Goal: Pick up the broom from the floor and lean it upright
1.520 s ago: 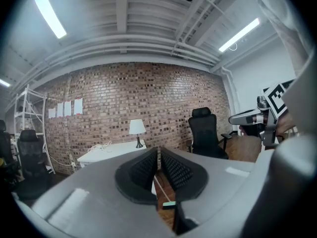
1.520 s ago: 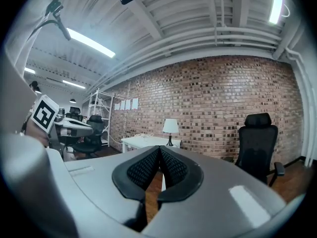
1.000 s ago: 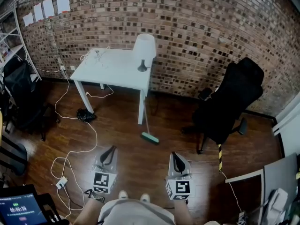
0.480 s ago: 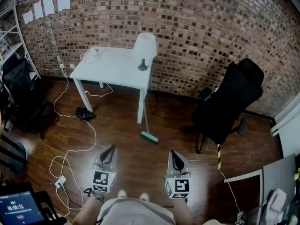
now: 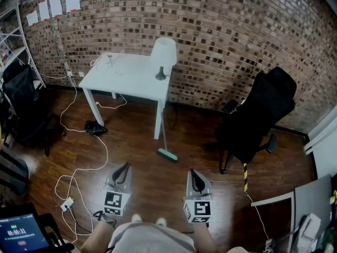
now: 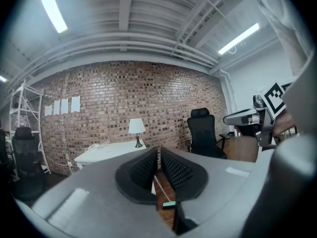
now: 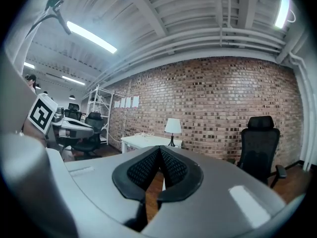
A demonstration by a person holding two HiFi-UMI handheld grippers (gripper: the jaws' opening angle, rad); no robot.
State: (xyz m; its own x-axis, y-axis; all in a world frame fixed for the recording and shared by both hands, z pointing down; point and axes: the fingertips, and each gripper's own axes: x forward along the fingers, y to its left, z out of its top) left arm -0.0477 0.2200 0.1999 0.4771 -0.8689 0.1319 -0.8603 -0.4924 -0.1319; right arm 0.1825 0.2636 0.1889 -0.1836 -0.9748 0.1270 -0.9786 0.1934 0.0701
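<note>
The broom (image 5: 164, 141) stands tilted with its handle against the front corner of the white table (image 5: 126, 78) and its green head (image 5: 168, 154) on the wood floor. Both grippers hover side by side near the person's feet, well short of the broom. My left gripper (image 5: 125, 166) is shut and holds nothing; in the left gripper view its jaws (image 6: 159, 150) meet, and the broom's green head (image 6: 169, 204) shows below them. My right gripper (image 5: 192, 172) is also shut and empty, with its pads pressed together (image 7: 159, 148).
A white lamp (image 5: 163, 54) stands on the table by the brick wall. A black office chair (image 5: 258, 120) is at the right, another dark chair (image 5: 23, 104) at the left. A white cable (image 5: 100, 152) snakes over the floor to the left. A tablet (image 5: 21, 233) shows bottom left.
</note>
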